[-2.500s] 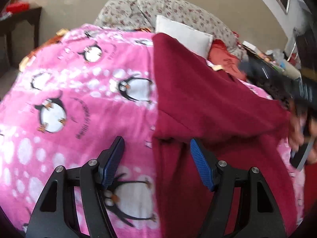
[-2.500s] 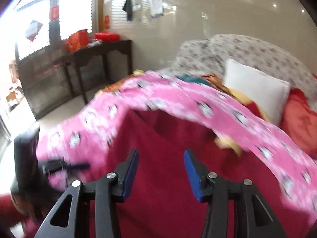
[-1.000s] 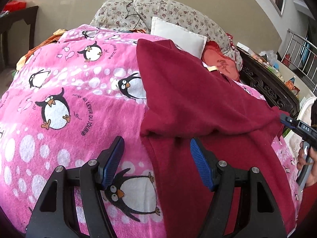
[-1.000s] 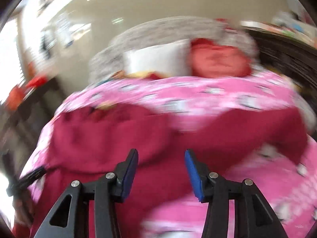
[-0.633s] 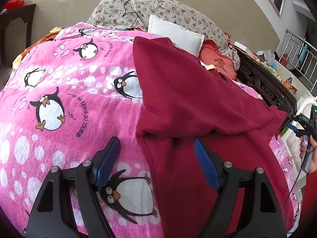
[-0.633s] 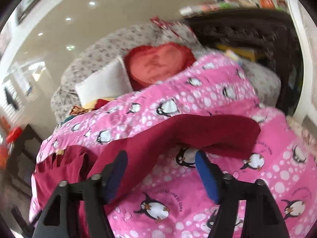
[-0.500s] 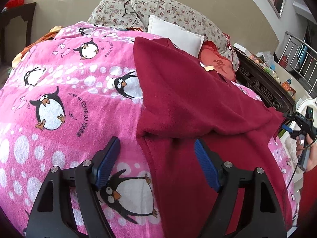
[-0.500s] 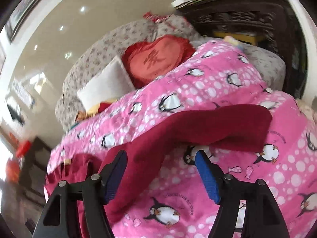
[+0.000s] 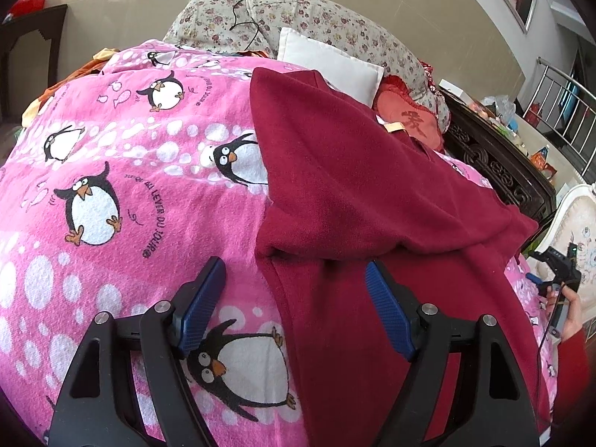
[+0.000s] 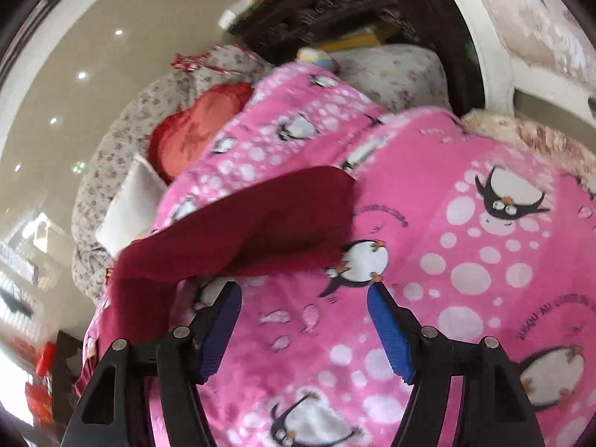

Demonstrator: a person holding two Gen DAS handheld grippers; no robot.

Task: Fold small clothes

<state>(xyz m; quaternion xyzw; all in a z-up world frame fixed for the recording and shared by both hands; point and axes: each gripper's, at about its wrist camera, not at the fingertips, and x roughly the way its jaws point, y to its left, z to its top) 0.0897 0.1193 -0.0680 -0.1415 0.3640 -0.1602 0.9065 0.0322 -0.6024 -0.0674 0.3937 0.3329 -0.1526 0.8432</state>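
- Both pairs of fingers stand spread with nothing pinched: the left gripper (image 9: 294,309) hangs over the garment's left edge, the right gripper (image 10: 303,329) over bare blanket.
- Dark red garment (image 9: 372,201) lies across the pink penguin blanket (image 9: 111,171), filling the centre and right of the left view, with one part already folded over the body.
- In the right view a flap of the garment (image 10: 260,231) reaches from centre-left, its square end just above the left finger (image 10: 219,327).
- Right view is blurred, so the flap's edge is hard to place.
- Risk, as I judge it: closing now, the right gripper could catch blanket with or instead of the flap, dragging the bedding and shifting the fold.
- Thick fleece may also slip from a shallow pinch and fall crooked.
- White pillow (image 9: 331,63) and red cushion (image 9: 409,123) sit beyond, upper centre of the left view.
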